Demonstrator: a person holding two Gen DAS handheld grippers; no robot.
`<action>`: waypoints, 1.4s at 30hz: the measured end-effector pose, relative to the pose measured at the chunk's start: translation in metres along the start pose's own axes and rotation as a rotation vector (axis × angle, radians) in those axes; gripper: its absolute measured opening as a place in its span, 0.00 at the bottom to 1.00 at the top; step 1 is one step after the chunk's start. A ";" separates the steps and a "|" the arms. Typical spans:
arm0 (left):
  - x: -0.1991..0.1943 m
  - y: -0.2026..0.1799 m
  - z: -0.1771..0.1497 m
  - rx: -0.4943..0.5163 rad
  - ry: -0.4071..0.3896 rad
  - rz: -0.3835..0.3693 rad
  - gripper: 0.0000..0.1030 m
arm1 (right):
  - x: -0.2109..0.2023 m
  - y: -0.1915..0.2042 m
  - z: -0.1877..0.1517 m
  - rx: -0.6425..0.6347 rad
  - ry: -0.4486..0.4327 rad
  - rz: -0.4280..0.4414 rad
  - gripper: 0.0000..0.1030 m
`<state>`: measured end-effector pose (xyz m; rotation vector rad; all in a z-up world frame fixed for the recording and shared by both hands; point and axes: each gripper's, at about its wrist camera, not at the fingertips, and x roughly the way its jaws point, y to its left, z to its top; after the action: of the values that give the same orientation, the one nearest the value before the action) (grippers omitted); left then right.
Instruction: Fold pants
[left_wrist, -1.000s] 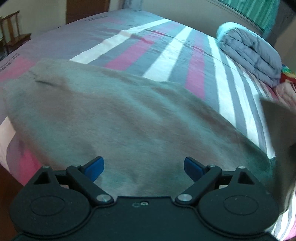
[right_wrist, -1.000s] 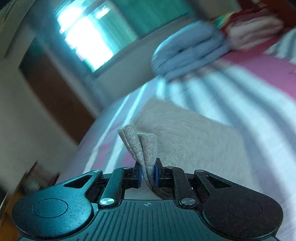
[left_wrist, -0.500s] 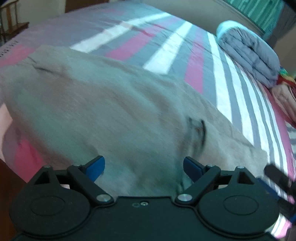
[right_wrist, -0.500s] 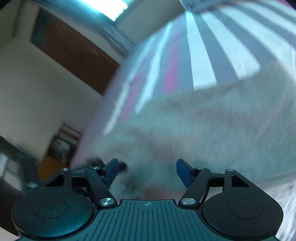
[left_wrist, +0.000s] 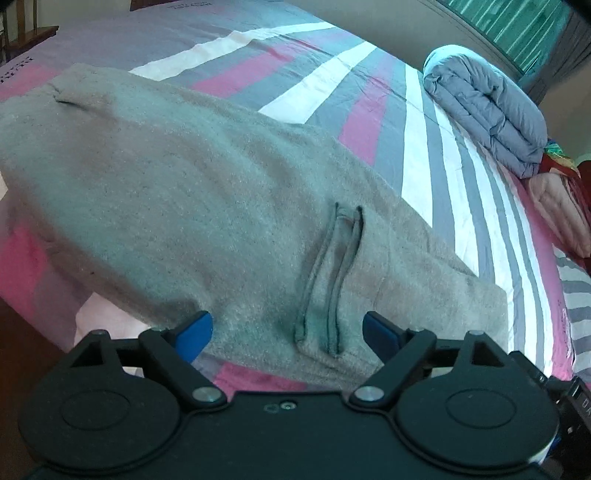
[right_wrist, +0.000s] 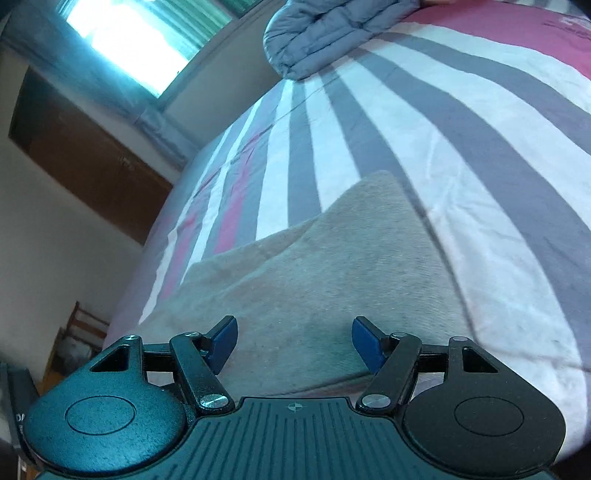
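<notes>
Grey pants (left_wrist: 192, 192) lie folded on the striped bed, near its front edge. A doubled hem or cuff (left_wrist: 332, 280) lies on top of them, just ahead of my left gripper (left_wrist: 286, 332), which is open and empty above the near edge of the pants. In the right wrist view the pants (right_wrist: 317, 273) show as a flat grey slab with a folded corner at the far end. My right gripper (right_wrist: 293, 343) is open and empty, low over their near end.
The bed sheet (left_wrist: 417, 155) has pink, grey and white stripes. A folded grey-blue duvet (left_wrist: 487, 110) and pink bedding (left_wrist: 557, 214) lie at the far right. A wooden chair (right_wrist: 79, 332) and a brown door (right_wrist: 92, 166) stand beyond the bed's left side.
My right gripper let go of the pant hem it held and opened. The hem now lies on top of the pants. My left gripper stayed open in place.
</notes>
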<state>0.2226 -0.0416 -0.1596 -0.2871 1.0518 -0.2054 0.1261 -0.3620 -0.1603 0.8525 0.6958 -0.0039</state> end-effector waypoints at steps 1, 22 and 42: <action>0.004 -0.001 0.000 0.011 0.034 -0.004 0.78 | -0.009 -0.003 -0.005 -0.002 -0.002 0.002 0.67; -0.031 -0.041 0.031 0.009 -0.128 -0.297 0.04 | -0.019 -0.011 -0.015 0.010 -0.022 -0.004 0.66; 0.019 0.019 0.006 -0.103 0.043 -0.170 0.20 | -0.021 -0.010 -0.015 -0.003 -0.007 -0.016 0.67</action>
<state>0.2370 -0.0285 -0.1786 -0.4678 1.0828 -0.3111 0.0985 -0.3639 -0.1614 0.8442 0.6955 -0.0200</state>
